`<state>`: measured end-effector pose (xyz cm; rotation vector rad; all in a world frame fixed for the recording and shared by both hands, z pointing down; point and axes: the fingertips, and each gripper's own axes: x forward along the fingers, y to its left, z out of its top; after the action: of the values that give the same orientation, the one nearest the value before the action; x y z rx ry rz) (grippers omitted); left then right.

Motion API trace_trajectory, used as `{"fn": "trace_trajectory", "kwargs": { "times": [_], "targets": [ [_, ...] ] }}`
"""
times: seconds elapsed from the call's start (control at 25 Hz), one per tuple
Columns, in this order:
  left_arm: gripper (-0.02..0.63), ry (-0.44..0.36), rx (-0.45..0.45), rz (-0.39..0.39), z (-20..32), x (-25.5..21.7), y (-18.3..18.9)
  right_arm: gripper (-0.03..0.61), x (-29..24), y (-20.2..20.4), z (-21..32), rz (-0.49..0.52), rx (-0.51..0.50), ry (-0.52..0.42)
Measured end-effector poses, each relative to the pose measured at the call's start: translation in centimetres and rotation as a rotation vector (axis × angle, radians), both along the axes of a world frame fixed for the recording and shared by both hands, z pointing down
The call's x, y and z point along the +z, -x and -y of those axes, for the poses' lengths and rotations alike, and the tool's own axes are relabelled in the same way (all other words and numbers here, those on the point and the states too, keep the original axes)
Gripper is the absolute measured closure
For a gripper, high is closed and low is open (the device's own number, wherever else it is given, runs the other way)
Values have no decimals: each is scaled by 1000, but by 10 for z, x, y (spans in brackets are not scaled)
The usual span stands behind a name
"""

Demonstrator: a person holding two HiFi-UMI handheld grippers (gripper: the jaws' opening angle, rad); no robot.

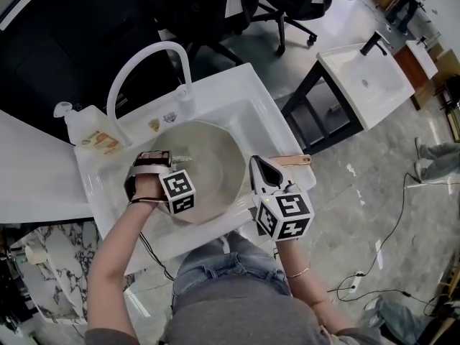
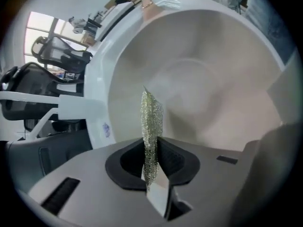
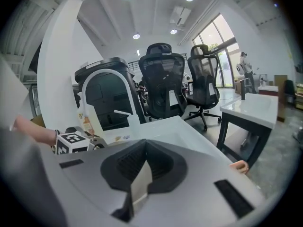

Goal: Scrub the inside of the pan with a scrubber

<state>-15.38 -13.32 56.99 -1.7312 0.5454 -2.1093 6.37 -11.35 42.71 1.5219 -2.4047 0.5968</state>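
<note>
Scrubber [image 2: 151,117] pinched in left claw [image 2: 151,148], over pan [image 2: 213,93].

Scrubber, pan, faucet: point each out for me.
scrubber [image 2: 150,122], left gripper view, middle of the mesh strip.
pan [image 1: 212,165], head view, bare inner wall.
faucet [image 1: 151,48], head view, top of the arch.

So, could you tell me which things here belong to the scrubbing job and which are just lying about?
In use: pan, mesh scrubber, left gripper clamping it, sink.
Lying about: pump bottle, faucet, office chairs, spare basin.
</note>
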Motion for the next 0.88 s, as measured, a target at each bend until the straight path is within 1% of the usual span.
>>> {"fn": "trace_trajectory", "kwargs": {
  "times": [0.16,0.32,0.48,0.68,0.88],
  "targets": [
    [548,193,-42,12,-31,12,-5,568,0,-5,-3,2,9,2],
    [549,423,-133,-9,-62,17,-5,568,-1,-3,-7,6,7,-1],
    [549,592,-196,-40,-89,17,-1,568,-2,-2,-11,5,3,-5],
    [549,801,-197,-60,-117,12,-5,568,-3,-7,-17,1,5,-5],
    [549,969,-179,-100,-136,5,-22,568,-4,-13,-22,1,14,-7]
  ]
}}
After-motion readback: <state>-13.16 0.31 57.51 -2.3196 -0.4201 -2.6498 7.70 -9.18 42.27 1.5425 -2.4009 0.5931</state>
